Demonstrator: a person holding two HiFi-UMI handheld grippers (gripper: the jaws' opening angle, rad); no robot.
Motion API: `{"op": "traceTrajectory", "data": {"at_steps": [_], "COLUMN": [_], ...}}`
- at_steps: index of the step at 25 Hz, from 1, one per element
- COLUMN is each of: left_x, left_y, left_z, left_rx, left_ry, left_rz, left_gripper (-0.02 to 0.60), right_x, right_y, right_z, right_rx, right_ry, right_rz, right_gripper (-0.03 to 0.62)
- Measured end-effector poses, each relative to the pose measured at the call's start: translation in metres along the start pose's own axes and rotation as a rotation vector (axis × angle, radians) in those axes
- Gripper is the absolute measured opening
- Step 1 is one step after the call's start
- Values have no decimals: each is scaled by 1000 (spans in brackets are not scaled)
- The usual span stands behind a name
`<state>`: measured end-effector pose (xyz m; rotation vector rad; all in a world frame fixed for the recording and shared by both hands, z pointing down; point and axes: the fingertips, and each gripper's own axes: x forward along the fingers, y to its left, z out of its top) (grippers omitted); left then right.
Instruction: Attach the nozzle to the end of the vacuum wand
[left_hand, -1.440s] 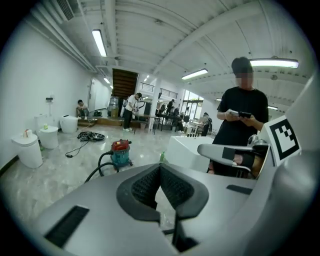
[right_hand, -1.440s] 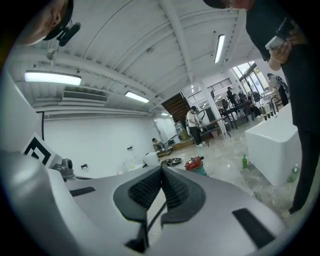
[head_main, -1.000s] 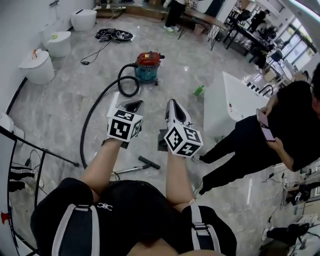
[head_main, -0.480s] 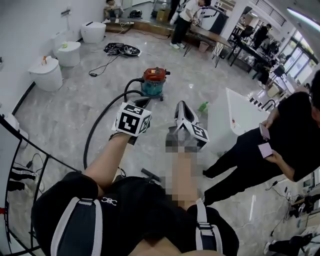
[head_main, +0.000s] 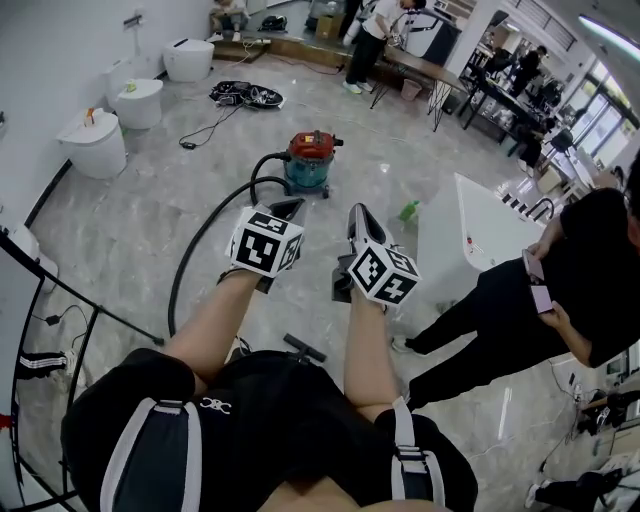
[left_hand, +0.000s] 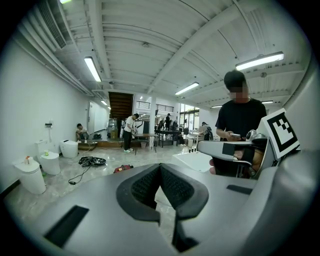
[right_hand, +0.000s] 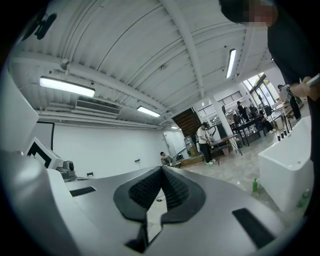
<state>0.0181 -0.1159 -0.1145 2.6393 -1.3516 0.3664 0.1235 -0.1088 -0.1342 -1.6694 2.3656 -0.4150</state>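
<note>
The black bar-shaped nozzle (head_main: 303, 349) lies on the grey marble floor (head_main: 130, 250) by the person's feet, between the 2 forearms. The left arm hides its neck, so whether a wand is seated there cannot be told. The black hose (head_main: 205, 232) runs off to the red-topped teal vacuum (head_main: 310, 160). The left gripper (head_main: 285, 207) and right gripper (head_main: 357, 212) hang well above, both pressed together and empty. Any grasp calls for spreading the jaws and coming down square.
</note>
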Motion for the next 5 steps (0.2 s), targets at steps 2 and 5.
{"op": "traceTrajectory", "data": {"at_steps": [2,5], "left_x": [-2,-3], "left_y": [0,1], "left_z": [1,4], "left_rx": [-3,-7], "left_ry": [7,15], "left_rz": [0,-1], "left_gripper": [9,9], "right_x": [-2,-4], "right_y": [1,4], "right_z": [2,8], "right_rx": [26,63], "right_ry": [9,15], "right_rz": [5,17], "right_gripper": [15,15]}}
